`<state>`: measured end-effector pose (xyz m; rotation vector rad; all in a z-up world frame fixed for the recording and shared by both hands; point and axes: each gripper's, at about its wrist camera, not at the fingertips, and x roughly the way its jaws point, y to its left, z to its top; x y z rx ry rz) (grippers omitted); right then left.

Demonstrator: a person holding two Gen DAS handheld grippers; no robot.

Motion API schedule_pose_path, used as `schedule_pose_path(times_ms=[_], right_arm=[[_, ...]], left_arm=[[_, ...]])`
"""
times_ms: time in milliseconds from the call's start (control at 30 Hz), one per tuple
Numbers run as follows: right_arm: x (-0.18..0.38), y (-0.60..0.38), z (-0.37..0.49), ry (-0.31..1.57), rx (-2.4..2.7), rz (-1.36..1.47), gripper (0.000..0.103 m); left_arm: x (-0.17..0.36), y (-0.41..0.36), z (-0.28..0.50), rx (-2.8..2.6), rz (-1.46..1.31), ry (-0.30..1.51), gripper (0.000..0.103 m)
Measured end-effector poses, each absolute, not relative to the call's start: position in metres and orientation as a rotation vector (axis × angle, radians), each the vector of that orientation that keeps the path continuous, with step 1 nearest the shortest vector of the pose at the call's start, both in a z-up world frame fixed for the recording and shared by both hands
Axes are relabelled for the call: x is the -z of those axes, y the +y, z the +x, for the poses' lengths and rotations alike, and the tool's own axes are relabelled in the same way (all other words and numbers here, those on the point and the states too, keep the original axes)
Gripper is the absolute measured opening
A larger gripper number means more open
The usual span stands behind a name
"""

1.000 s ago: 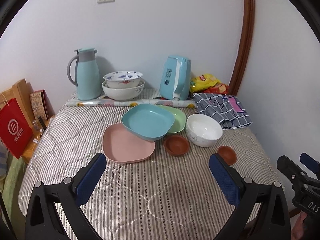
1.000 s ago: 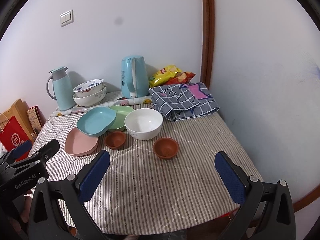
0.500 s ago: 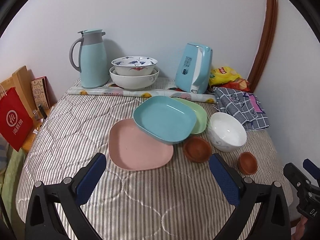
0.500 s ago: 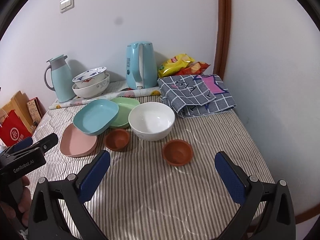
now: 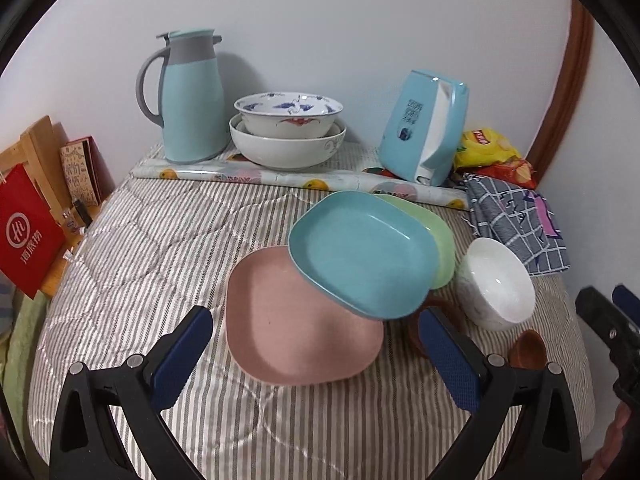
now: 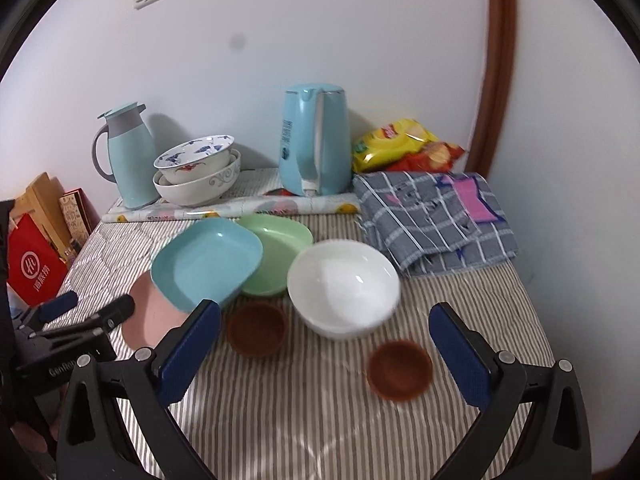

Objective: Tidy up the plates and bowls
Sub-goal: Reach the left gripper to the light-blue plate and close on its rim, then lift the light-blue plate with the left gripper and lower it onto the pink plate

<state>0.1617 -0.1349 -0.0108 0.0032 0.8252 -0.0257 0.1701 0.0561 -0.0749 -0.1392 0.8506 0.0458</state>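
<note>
I am in a home: a desk [image 6: 280, 420] under a striped quilted cover stands against a white wall, with a thermos jug [image 5: 192, 96], an electric kettle [image 6: 314, 140], stacked china bowls [image 5: 286, 132], crisp packets [image 6: 404, 144] and a folded checked cloth [image 6: 436, 216] at its far side.

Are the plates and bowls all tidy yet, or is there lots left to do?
Lots left. Both the left gripper and right gripper are open and empty. The blue plate leans across the pink plate and green plate; the white bowl and two brown bowls sit loose.
</note>
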Motion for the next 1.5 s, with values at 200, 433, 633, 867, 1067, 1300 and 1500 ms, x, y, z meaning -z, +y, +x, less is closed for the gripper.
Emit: schedule_pose_path(times_ms=[200, 433, 633, 867, 1067, 1300, 1500], right_arm=[[0.022, -0.117, 0.208, 0.831, -0.016, -0.062, 0.091], [0.045, -0.102, 0.248, 0.863, -0.097, -0.095, 0.082], [0.067, -0.095, 0.278, 0.895, -0.128, -0.120, 0.072], [0.092, -0.085, 0.310, 0.935, -0.177, -0.150, 0.070], [0.112, -0.076, 0.330, 0.983, -0.218, -0.143, 0.063], [0.131, -0.072, 0.336, 1.050, -0.232, -0.139, 0.019], [0.134, -0.073, 0.326, 1.073, -0.243, -0.123, 0.010]], left_arm=[[0.089, 0.062, 0.195, -0.059, -0.177, 0.878, 0.096], [0.106, 0.063, 0.221, -0.045, -0.215, 0.917, 0.083], [0.121, 0.061, 0.239, -0.029, -0.214, 0.960, 0.062], [0.132, 0.064, 0.246, -0.017, -0.249, 0.993, 0.062], [0.141, 0.067, 0.252, -0.014, -0.271, 1.007, 0.062], [0.147, 0.068, 0.259, -0.012, -0.255, 1.015, 0.045], [0.146, 0.066, 0.259, 0.004, -0.227, 0.994, 0.029]])
